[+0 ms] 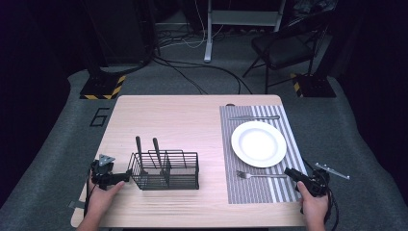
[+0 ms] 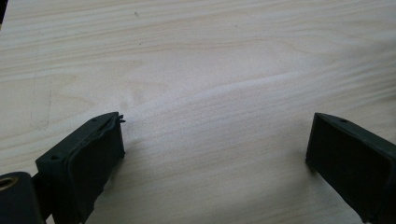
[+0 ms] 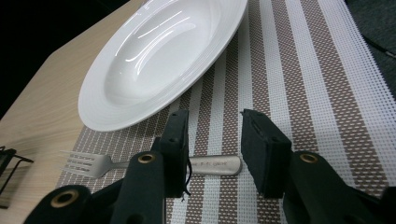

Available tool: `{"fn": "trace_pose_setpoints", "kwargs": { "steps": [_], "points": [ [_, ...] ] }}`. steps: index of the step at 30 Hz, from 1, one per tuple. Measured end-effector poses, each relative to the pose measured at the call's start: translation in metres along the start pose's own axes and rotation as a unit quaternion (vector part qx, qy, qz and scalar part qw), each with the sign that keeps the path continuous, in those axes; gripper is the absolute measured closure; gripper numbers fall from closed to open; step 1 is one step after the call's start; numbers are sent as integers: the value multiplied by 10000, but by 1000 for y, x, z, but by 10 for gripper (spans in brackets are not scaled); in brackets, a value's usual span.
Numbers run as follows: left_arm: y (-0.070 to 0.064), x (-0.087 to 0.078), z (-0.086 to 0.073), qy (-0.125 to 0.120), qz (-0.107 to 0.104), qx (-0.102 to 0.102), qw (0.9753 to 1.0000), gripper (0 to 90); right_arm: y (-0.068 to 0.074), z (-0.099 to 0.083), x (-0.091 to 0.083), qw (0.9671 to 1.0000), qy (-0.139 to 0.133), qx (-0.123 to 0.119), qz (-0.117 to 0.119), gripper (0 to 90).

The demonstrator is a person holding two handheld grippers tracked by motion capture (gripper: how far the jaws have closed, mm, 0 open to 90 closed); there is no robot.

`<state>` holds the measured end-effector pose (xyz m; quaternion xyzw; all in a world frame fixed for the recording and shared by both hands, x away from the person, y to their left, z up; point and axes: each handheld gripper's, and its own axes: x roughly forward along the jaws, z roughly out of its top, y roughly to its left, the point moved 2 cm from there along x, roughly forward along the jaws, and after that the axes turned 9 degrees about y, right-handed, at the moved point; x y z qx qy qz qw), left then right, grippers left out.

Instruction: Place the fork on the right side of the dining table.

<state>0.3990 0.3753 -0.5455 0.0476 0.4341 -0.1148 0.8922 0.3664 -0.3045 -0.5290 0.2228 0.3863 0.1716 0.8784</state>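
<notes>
Right tongs spread, straddling fork handle for a pinch; left tongs spread over bare surface.

On the table: one plate, one fork, one knife, one placemat, one wire caddy holding two dark-handled utensils.

glossy white plate, shiny metal fork (engraved handle), woven striped placemat, pale wood table
</notes>
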Motion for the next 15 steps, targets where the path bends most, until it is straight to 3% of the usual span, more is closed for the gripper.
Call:
{"fn": "trace_pose_setpoints", "kwargs": {
  "steps": [6,13,15],
  "points": [
    [0,0,0,0,0,-2,10000,37,4,1,-1,9998,-39,-188,-24,601],
    [0,0,0,1,2,-3,10000,38,21,3,-4,9984,-55,-572,-1,569],
    [0,0,0,3,1,-13,10000,37,27,3,-4,9983,-5,-579,34,563]
  ]
}}
